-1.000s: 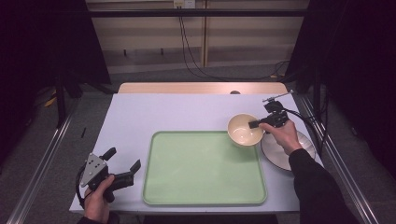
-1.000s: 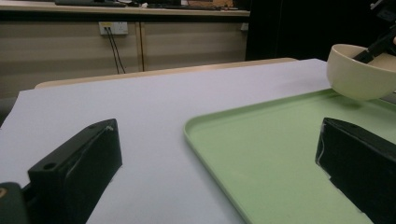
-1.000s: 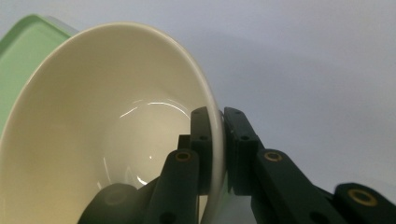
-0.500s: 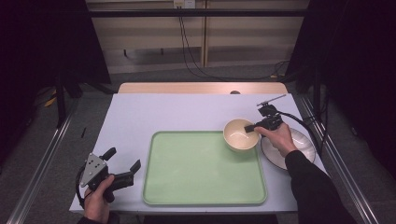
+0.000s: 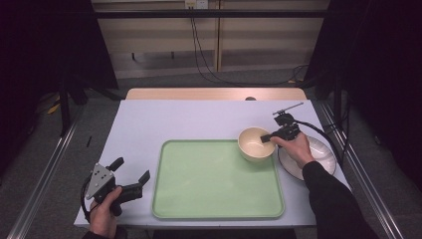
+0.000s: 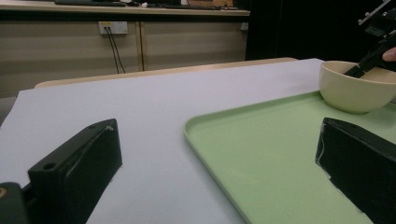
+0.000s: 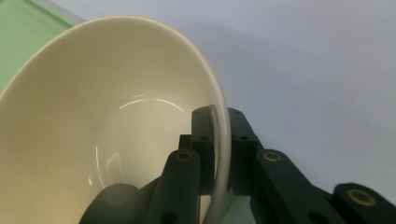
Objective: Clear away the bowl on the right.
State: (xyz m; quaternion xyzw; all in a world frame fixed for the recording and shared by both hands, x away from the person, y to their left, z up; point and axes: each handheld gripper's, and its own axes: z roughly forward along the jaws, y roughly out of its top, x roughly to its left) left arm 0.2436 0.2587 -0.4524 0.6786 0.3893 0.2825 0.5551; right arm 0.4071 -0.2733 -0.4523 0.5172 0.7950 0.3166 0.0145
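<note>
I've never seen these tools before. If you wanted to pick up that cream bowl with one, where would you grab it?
By the rim, probably. The bowl is round and wide, so the fingers can't span it; its thin wall fits between them. The right gripper does just that: one finger inside, one outside, clamped on the rim's right side, reaching in from the white plate side.

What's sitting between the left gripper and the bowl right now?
Only the green tray: in the high view its bare surface spans the stretch from the left gripper to the bowl. The left gripper view shows the same, nothing lying on it.
</note>
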